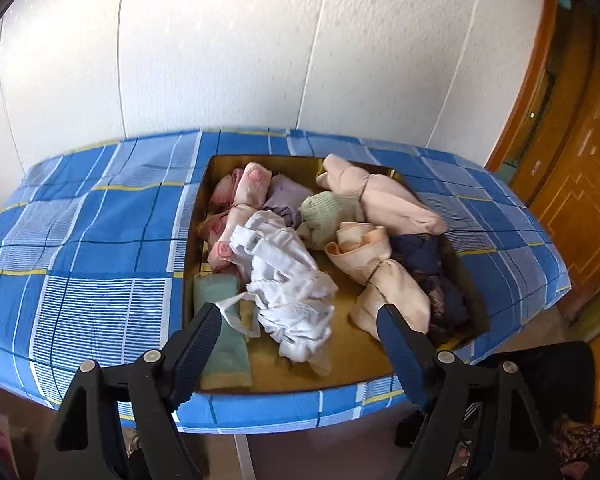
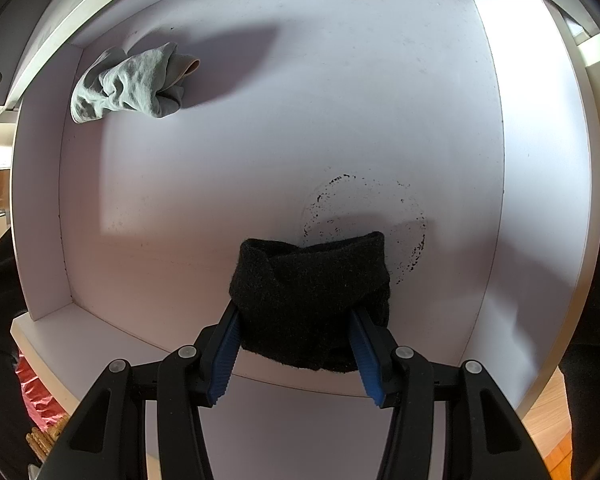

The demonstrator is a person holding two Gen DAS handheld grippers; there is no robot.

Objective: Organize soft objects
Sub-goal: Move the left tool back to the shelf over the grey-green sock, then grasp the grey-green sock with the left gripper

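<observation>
Looking along the left tongs [image 1: 300,320], the left wrist view shows them spread wide with nothing between the pads, held above the near edge of a shallow yellow-brown box [image 1: 198,216]. That box sits on a table covered with a blue plaid cloth [image 1: 92,240], against a white wall [image 1: 220,48]. Inside it lie rolled soft things: pink patterned socks [image 1: 244,192] at the far left, a lilac roll [image 1: 288,196] beside them, a pale green sock [image 1: 326,208] in the middle, peach bundles [image 1: 384,196] tied with thread toward the right, a dark navy piece [image 1: 424,256] along the right wall, a green folded piece [image 1: 220,344] in the near left corner, and a crumpled white garment [image 1: 288,292] spread over the centre.

From the right wrist view, the right tongs [image 2: 296,320] point steeply down and are closed on a black rolled sock [image 2: 312,288], which bulges between the blue pads. Below lies a white drawer [image 2: 260,140], with a dark speckled ring mark on its floor. A grey-green rolled sock [image 2: 128,84] rests in the far left corner of it, well apart from the black one.
</observation>
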